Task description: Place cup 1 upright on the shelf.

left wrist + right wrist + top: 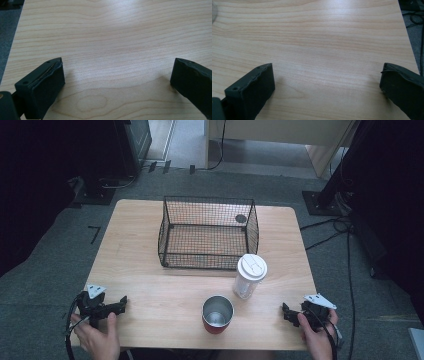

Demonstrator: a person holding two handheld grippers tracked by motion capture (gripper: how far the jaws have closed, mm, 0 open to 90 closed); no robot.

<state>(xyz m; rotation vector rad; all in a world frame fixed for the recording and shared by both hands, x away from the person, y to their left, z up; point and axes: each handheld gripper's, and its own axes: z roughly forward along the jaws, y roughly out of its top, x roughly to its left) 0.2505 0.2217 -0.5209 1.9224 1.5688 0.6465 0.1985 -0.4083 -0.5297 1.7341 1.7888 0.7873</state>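
A black wire basket [208,233] stands at the back middle of the wooden table [150,290]. In front of it, to the right, is a clear tumbler with a white lid [249,276]. A red cup with a steel inside [217,314] sits near the front edge. My left gripper [117,304] rests at the front left corner, held by a hand, open over bare wood [117,72]. At the front right my right gripper [287,312] is open too, nothing between its jaws [327,75].
Grey carpet surrounds the table, with cables [345,245] on the floor to the right and dark stands [95,185] at the back left. A pale cabinet [280,135] stands behind the table.
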